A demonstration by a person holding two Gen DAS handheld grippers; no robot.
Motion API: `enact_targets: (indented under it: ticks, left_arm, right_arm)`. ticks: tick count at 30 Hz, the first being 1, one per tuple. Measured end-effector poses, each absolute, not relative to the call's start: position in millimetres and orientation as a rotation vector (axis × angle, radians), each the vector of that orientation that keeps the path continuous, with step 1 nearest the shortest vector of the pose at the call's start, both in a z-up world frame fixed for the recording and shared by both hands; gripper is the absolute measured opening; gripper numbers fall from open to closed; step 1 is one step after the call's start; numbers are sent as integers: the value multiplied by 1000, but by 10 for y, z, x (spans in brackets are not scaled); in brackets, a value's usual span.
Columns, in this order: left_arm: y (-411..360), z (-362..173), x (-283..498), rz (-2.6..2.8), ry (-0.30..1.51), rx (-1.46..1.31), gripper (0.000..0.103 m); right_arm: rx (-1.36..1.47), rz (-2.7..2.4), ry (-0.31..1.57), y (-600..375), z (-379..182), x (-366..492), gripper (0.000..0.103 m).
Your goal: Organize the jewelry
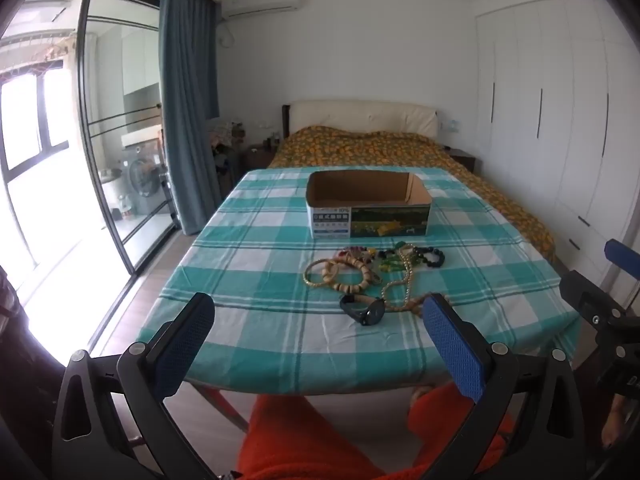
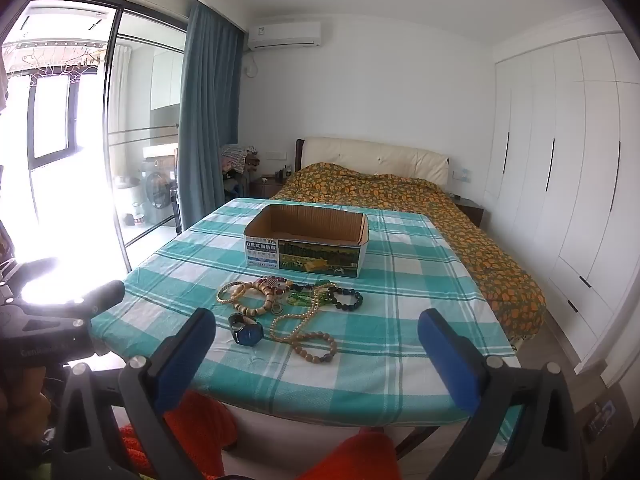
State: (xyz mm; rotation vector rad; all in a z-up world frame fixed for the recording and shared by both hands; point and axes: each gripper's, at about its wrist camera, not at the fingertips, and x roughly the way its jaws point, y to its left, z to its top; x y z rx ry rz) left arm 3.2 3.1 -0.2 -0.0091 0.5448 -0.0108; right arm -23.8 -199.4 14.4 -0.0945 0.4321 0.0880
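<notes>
Checked tablecloth [image 1: 280, 328] bears jewelry [image 1: 372, 276] before box [image 1: 368, 210].

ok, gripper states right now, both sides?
Left gripper: open, holding nothing, short of the jewelry.
Right gripper: open, holding nothing, short of the jewelry.

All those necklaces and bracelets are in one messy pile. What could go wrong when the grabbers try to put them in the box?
1. The pearl necklace loops through the other beads, so lifting it might drag neighbours along.
2. The watch and the brown bead bracelet lie near the table's front edge; a nudge could push them off.
3. The cardboard box is light and open, so a bump could slide it on the checked cloth.
</notes>
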Motion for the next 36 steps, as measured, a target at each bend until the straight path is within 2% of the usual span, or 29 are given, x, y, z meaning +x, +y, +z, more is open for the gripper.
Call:
enact_targets:
  ticks: [36]
  left_arm:
    - [-23,-26,-6,-42,543,26,103]
  right_arm:
    - [-93,88,425,-1999,146,-220,103]
